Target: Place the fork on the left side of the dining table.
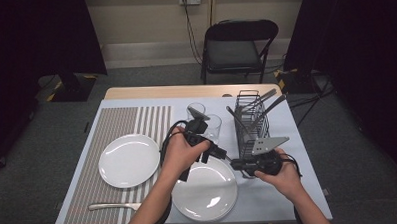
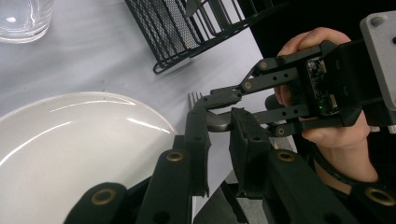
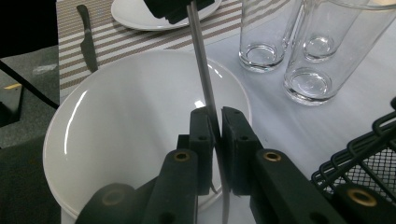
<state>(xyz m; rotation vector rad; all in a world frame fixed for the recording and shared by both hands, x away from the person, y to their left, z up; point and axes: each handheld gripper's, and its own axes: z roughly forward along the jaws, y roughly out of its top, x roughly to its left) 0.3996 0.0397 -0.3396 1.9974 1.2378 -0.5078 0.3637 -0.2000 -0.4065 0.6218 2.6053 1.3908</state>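
- Two grippers on one fork (image 3: pixel 201 70) right now, so this looks like a mid-air handoff over the near plate (image 1: pixel 204 197).
- Right gripper (image 3: pixel 217 122) is pinched nearly shut on the fork, with the handle running away from it toward the left one.
- Left gripper (image 2: pixel 219 122) is also closed down on the fork, and from its own camera you can see the tines (image 2: pixel 194 98) poking out just past the pads.
- So the fork hangs just above the rim of the near plate, beside the black wire cutlery rack (image 1: pixel 251 127), not on the table yet.
- Done so far, judging by the layout: far plate (image 1: pixel 128 160) sits on the striped placemat (image 1: pixel 112 125), a knife (image 1: pixel 112 206) lies at the mat's near edge, and two glasses (image 1: pixel 212 125) stand behind the near plate.
- Left to do, I'd guess: one gripper lets go, the fork gets laid beside a plate, and a few utensils (image 1: pixel 266 104) still stick out of the rack.
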